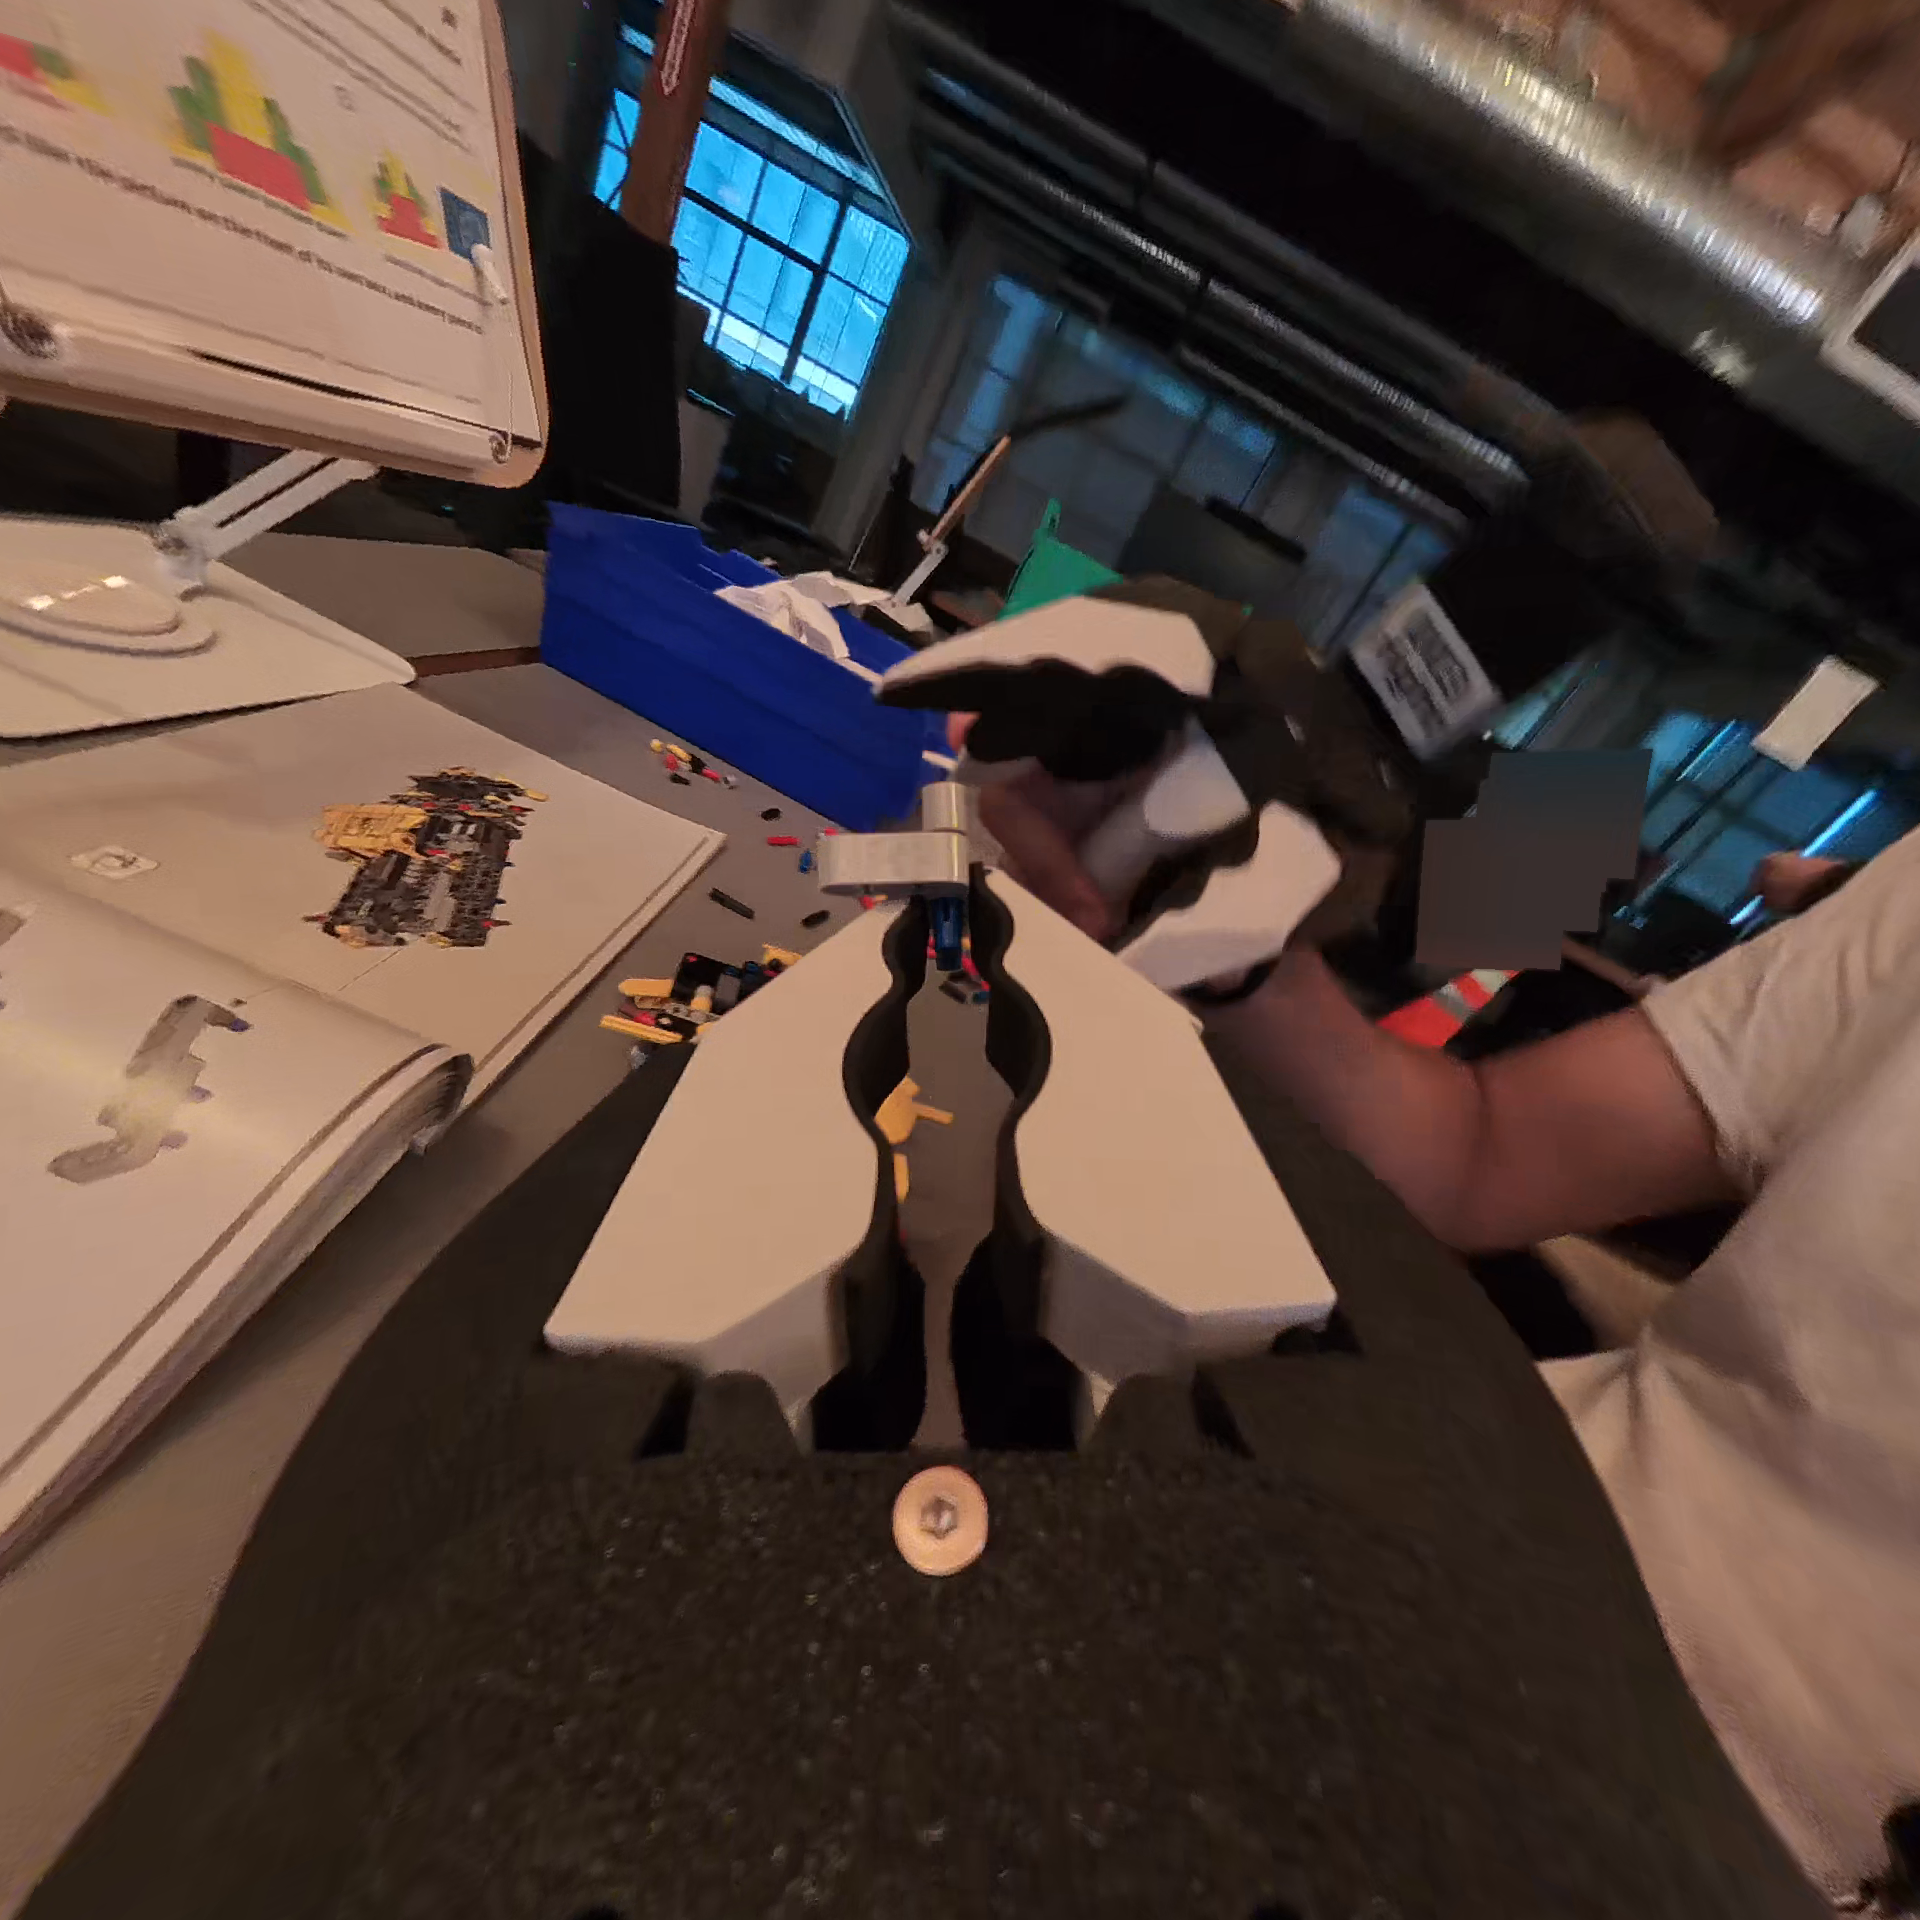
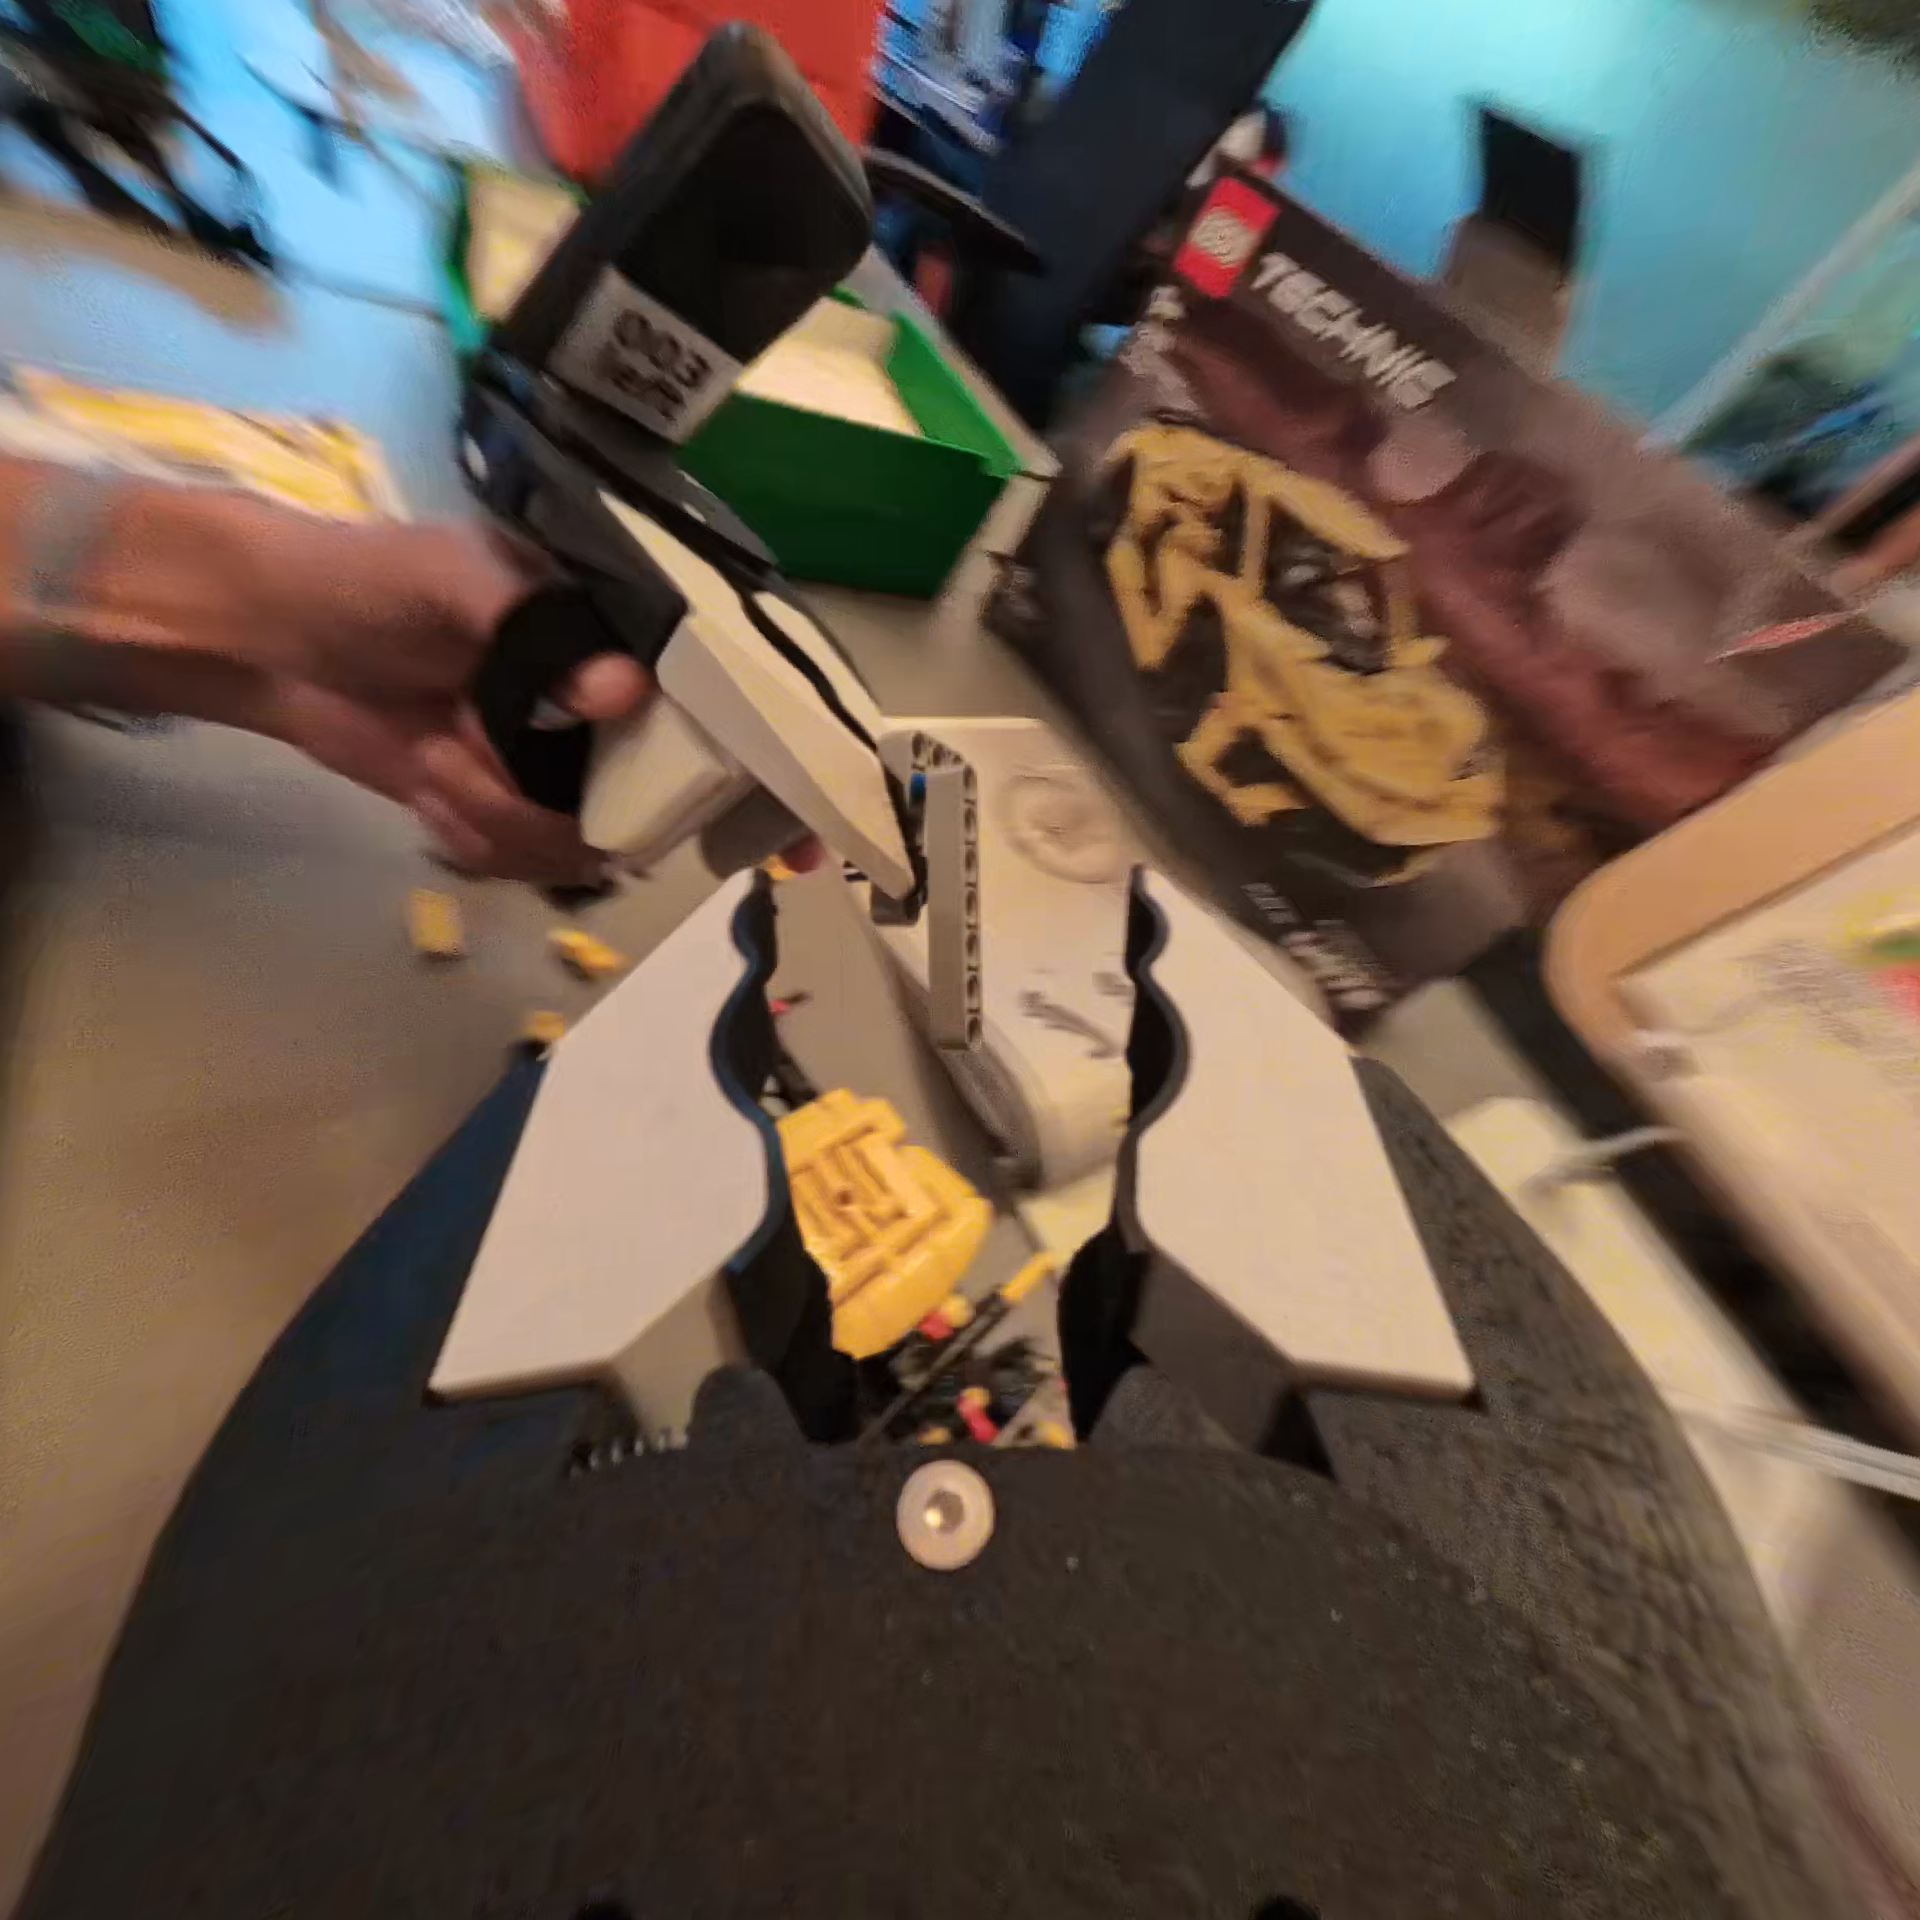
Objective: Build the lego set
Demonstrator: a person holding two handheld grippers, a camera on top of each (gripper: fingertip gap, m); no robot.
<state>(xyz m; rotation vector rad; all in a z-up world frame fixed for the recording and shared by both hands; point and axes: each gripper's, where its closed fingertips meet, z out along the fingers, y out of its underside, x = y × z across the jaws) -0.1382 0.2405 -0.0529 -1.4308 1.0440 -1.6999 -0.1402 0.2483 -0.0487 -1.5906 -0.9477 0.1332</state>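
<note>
The left gripper (image 1: 943,914) is clenched at its tips on a grey lego beam (image 1: 899,860), with a small blue pin (image 1: 943,925) showing in the narrow slot between its 2 fingers; in the right wrist view the same beam (image 2: 951,894) hangs down from those closed tips (image 2: 904,873), lifted off the table. The right gripper (image 2: 940,904) stands released, its fingers wide apart with nothing between them, facing the beam but not touching it. Below its gap lies a yellow lego piece (image 2: 878,1221) beside a heap of small red, black and yellow parts (too blurred to sort).

Outward, loose lego bits (image 1: 691,997) scatter over the grey table (image 1: 582,727), with free surface between them and the open instruction book (image 1: 260,935) at the left edge. A blue bin (image 1: 707,665) closes the far side, holding crumpled paper. From the right wrist view, a green bin (image 2: 842,478) and the lego box (image 2: 1351,623), leaning, crowd the far end.

The right wrist view is heavily motion-blurred. A propped sheet of coloured diagrams (image 1: 260,156) is cut off at the top left corner.
</note>
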